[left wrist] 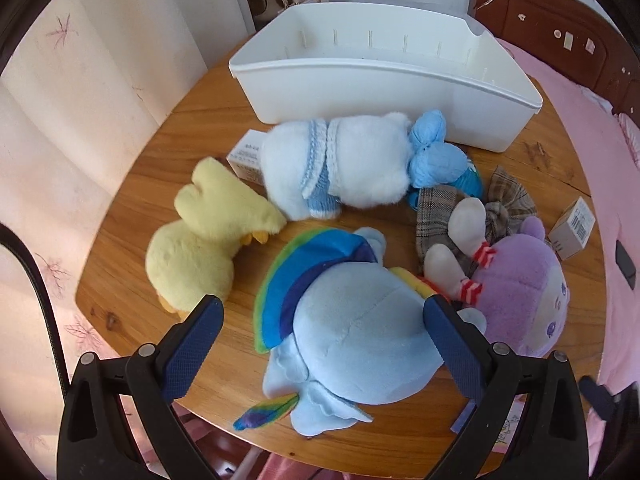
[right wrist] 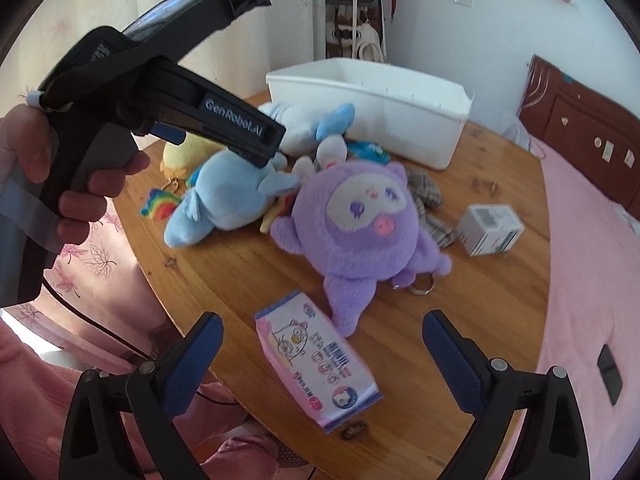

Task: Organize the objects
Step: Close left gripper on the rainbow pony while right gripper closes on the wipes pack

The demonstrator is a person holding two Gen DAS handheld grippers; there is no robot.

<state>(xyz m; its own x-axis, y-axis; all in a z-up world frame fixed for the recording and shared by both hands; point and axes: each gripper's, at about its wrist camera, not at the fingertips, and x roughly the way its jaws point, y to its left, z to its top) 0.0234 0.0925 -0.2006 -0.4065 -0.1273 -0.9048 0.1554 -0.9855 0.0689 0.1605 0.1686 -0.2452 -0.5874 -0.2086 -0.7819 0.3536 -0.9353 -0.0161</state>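
Looking at the big sky-blue plush pony with the rainbow mane (left wrist: 352,328), it should be an easy grab: stuffed fabric, light, squashy, nothing to break. It will cave in under the pads, so I'd pinch across the fat rounded body rather than the floppy felt wings or the little rainbow tail, which would just slip out or dangle.

It's lying on the round wooden table (left wrist: 168,148) near the front edge, between the pale yellow plush duck (left wrist: 200,236) and the fuzzy purple round-headed doll (right wrist: 360,216), which touches it on one side. The empty white plastic bin (left wrist: 384,92) sits well behind them all, so that's my guess for where the toys go.

The left gripper (left wrist: 324,316) hangs over the pony with its jaws spread wide on either side of the body. One blue pad looks right against the plush, but nothing is squeezed yet.

The right gripper (right wrist: 322,332) is also wide open, holding nothing, above a pink-and-white tissue pack (right wrist: 316,364) lying flat at the table's edge. That one is thin and crinkly, probably slippery, so it's best taken across its narrow width.
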